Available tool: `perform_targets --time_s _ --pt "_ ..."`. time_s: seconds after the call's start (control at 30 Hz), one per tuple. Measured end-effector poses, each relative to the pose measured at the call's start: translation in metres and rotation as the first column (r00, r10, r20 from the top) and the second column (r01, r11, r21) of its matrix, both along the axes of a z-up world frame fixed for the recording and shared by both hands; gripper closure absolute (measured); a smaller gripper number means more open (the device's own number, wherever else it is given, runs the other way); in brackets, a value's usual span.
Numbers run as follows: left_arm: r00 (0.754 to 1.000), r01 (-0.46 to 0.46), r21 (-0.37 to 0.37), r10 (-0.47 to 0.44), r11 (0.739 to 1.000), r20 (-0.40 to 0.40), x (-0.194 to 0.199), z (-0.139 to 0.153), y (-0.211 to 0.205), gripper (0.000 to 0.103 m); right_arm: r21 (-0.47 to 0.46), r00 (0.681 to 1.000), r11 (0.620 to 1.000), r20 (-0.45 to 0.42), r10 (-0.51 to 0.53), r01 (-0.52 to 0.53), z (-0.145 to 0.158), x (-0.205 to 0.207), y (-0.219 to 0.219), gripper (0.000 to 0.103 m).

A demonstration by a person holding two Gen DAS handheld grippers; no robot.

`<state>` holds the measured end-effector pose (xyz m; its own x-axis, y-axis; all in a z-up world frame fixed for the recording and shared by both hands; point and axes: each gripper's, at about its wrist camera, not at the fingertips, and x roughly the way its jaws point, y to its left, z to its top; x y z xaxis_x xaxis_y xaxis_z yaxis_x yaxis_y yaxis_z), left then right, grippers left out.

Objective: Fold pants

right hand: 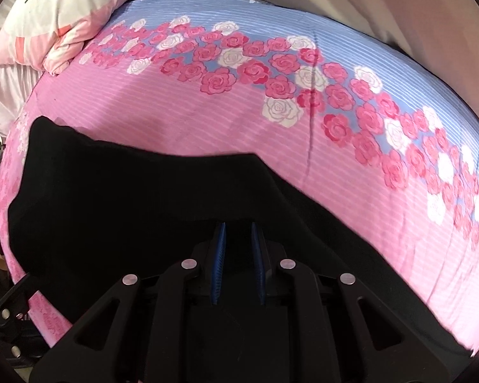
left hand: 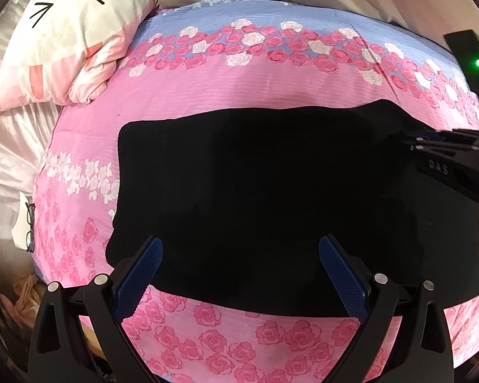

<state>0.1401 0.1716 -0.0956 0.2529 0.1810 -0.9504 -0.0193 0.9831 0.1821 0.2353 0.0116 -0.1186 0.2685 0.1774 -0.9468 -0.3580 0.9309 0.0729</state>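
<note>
Black pants (left hand: 255, 191) beneath left tool (left hand: 239, 255), spread wide.

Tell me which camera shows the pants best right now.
The left wrist view. There the black pants lie nearly whole on the flowered quilt, left edge and far edge both visible. The right wrist view shows only their far edge, with the right gripper covering the near part.

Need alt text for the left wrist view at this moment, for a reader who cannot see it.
Black pants lie spread flat on a pink rose-print bedspread, with the left gripper open wide above their near edge. The right gripper reaches in from the right over the fabric. A cartoon-face pillow sits at the far left.
</note>
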Motion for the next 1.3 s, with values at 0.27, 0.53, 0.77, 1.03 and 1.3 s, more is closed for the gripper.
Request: perform_targets --time_s 0.27,0.53,0.77,1.03,1.3 --pt "0.998 -0.069 -0.002 0.069 0.998 -0.001 -0.030 -0.003 0.033 0.005 0.081 0.993 0.997 0.116 -0.004 -0.005 0.051 -0.012 0.005 0.083" --pt "0.973 -0.219 0.034 0.221 0.975 -0.070 -0.107 -0.026 0.105 0.005 -0.028 0.817 0.842 0.228 0.531 -0.539 0.060 -0.053 0.205 0.028" --pt "0.969 -0.245 0.002 0.245 0.970 -0.044 -0.131 -0.026 0.130 0.005 -0.125 0.735 0.735 0.050 0.676 -0.667 -0.003 -0.011 0.306 0.051" --pt "0.980 -0.199 -0.011 0.199 0.980 0.009 -0.126 -0.026 0.154 0.005 -0.005 0.880 0.884 0.096 0.466 -0.468 0.011 0.053 0.296 0.079" --pt "0.977 -0.207 -0.040 0.209 0.977 0.042 -0.126 -0.018 0.173 0.005 0.019 0.734 0.764 0.294 0.612 -0.645 0.060 -0.082 0.233 0.010"
